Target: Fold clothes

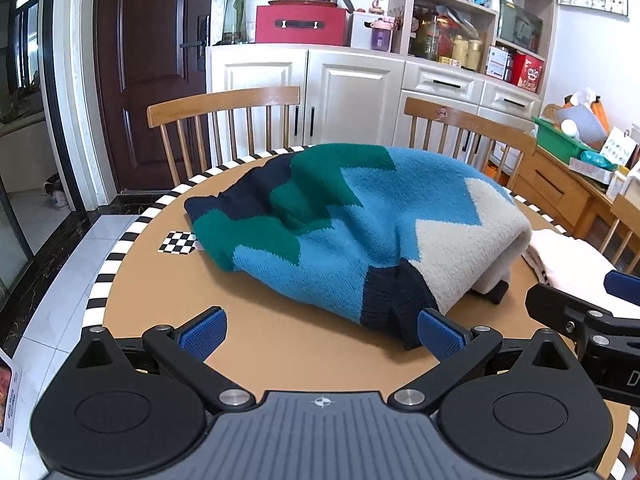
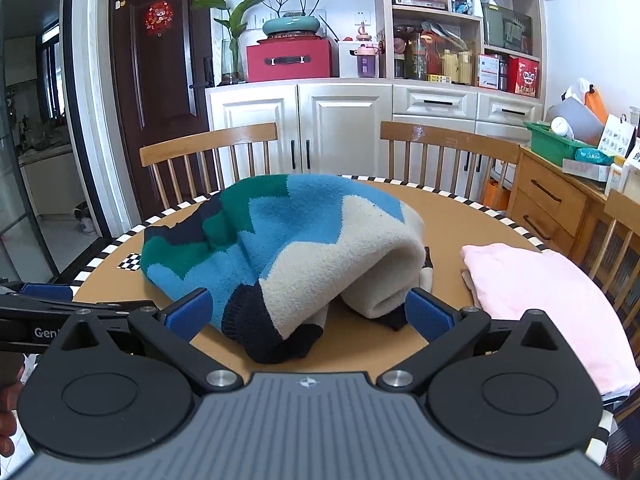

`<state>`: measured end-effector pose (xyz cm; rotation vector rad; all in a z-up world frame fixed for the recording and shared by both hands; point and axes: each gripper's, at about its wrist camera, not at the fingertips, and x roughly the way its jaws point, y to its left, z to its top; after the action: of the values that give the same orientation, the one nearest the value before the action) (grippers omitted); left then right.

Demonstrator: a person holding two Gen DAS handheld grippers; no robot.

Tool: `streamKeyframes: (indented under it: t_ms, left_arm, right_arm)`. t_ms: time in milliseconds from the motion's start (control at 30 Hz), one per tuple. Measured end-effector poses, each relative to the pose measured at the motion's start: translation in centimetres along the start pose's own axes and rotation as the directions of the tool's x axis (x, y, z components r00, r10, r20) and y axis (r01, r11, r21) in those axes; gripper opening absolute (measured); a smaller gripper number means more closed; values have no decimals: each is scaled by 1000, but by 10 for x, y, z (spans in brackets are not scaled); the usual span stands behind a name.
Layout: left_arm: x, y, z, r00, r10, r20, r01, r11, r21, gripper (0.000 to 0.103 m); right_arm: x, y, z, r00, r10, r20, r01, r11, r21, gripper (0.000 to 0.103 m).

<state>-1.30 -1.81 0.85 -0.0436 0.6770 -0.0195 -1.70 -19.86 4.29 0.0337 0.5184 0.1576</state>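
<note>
Sweater lies bunched at middle of table, long axis running far-left to near-right. Navy cuff points at grippers. Left gripper wide apart, empty. Right gripper also apart, cuff between fingers, nearer. Pink cloth at right.

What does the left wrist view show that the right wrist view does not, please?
Only the left wrist view shows the right gripper from the side and the left gripper open. Only the right wrist view shows the whole folded pink garment and the sweater's rolled cream fold. Both show the zigzag sweater on the round table, chairs and cabinets.
</note>
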Motion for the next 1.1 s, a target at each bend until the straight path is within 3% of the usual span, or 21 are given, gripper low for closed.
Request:
streamKeyframes:
  t_ms: [1100]
  left_arm:
    - [7, -3, -5, 999, 1, -40, -1, 1000, -8, 103]
  right_arm:
    - [4, -3, -5, 999, 23, -43, -24, 1000, -18, 103]
